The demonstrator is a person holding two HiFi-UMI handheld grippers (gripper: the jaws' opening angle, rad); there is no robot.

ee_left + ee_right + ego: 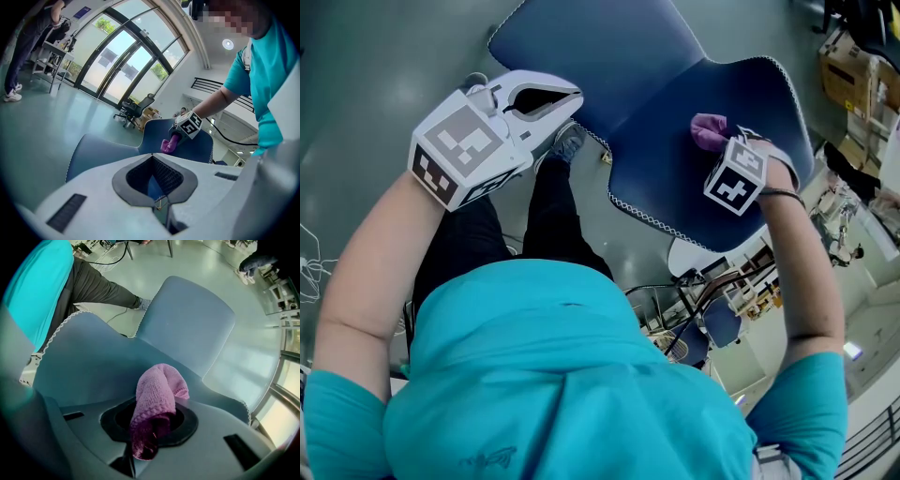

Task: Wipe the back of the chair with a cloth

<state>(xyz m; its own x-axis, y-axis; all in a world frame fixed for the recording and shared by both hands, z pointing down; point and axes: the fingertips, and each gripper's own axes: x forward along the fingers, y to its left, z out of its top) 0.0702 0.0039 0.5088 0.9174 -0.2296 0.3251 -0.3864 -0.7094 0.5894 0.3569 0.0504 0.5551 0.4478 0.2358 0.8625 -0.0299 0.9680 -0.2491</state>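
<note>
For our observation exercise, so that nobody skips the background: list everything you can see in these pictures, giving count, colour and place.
chair: one, dark blue with a white stitched edge, on the floor in front of the person
cloth: one, purple, at the chair's back, pinched in the right gripper
office chair: one, black, far off by the windows
cardboard box: one, brown, on the floor beyond the chair
bystander: one, dark clothes and white shoes, standing far left in the left gripper view
left gripper: one, white, jaws together and empty, held beside the chair
right gripper: one, white, jaws shut on the cloth
shirt: one, teal, on the person
trousers: one pair, dark, on the person
</note>
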